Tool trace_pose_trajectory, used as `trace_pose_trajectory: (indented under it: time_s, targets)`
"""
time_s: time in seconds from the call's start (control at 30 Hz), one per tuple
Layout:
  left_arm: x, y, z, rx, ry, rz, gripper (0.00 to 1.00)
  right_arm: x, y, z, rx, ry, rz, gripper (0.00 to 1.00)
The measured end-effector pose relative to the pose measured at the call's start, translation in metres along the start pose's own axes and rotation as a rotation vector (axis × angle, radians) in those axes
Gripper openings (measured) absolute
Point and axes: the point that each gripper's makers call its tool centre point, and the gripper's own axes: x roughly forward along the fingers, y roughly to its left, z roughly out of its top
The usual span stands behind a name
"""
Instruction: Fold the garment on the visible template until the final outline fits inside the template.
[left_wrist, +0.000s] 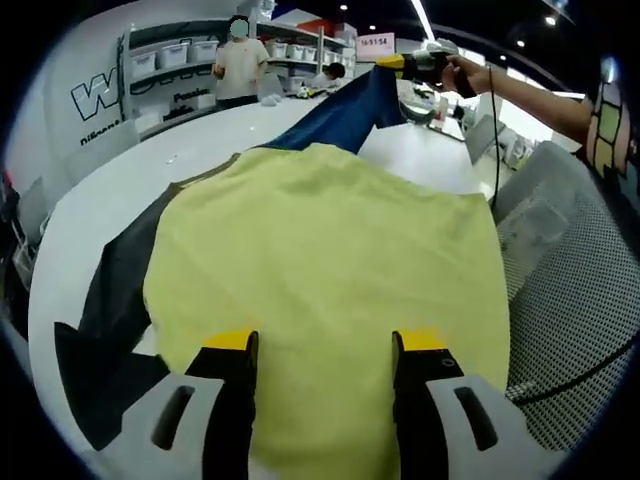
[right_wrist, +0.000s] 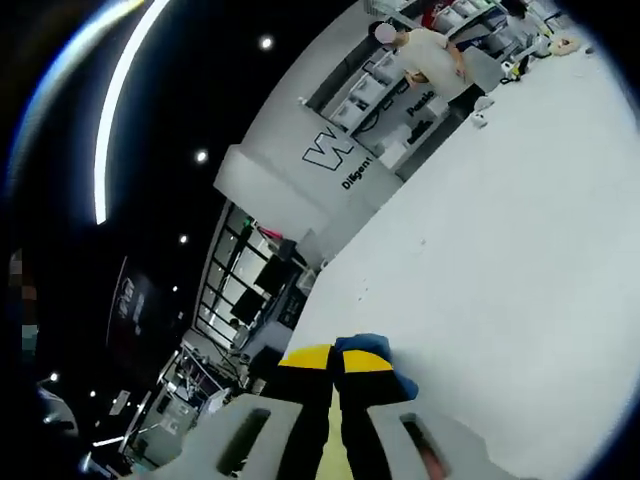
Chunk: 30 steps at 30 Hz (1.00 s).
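On the white table (left_wrist: 120, 190), a yellow garment (left_wrist: 330, 280) with navy lining is spread over a dark template (left_wrist: 110, 330). The left gripper (left_wrist: 325, 350) is held spread above it, unladen. A navy corner (right_wrist: 378, 352) is clamped in the closed right gripper (right_wrist: 335, 362) and lifted.

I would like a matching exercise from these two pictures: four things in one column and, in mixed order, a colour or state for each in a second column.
Things:
1. cloth
2. garment
3. left claw
4. right claw

States:
A. dark blue, lifted at one end
B. open above the yellow fabric
C. pale yellow, spread flat on the table
D. shut on blue fabric

Pairs: 1-C, 2-A, 3-B, 4-D
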Motion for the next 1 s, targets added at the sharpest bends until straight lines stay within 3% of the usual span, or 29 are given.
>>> trace_pose_trajectory:
  time_s: [0.4,0.53,0.57,0.83,1.0]
  targets:
    - [0.000,-0.001,0.001,-0.005,0.001,-0.003,0.51,0.004,0.007,0.002,0.003,-0.002,0.027,0.00]
    - [0.000,0.005,-0.001,0.006,0.012,0.014,0.51,0.005,0.003,0.012,0.061,-0.048,0.017,0.00]
    - [0.000,0.007,-0.001,0.009,0.015,0.017,0.51,0.005,-0.004,0.020,0.043,-0.047,-0.018,0.00]
    - [0.001,0.005,0.000,0.014,0.012,0.013,0.54,0.000,-0.013,0.043,0.045,-0.097,-0.055,0.00]
    - [0.002,0.006,0.000,0.019,0.011,0.020,0.55,0.007,0.006,0.030,0.043,-0.037,-0.005,0.00]
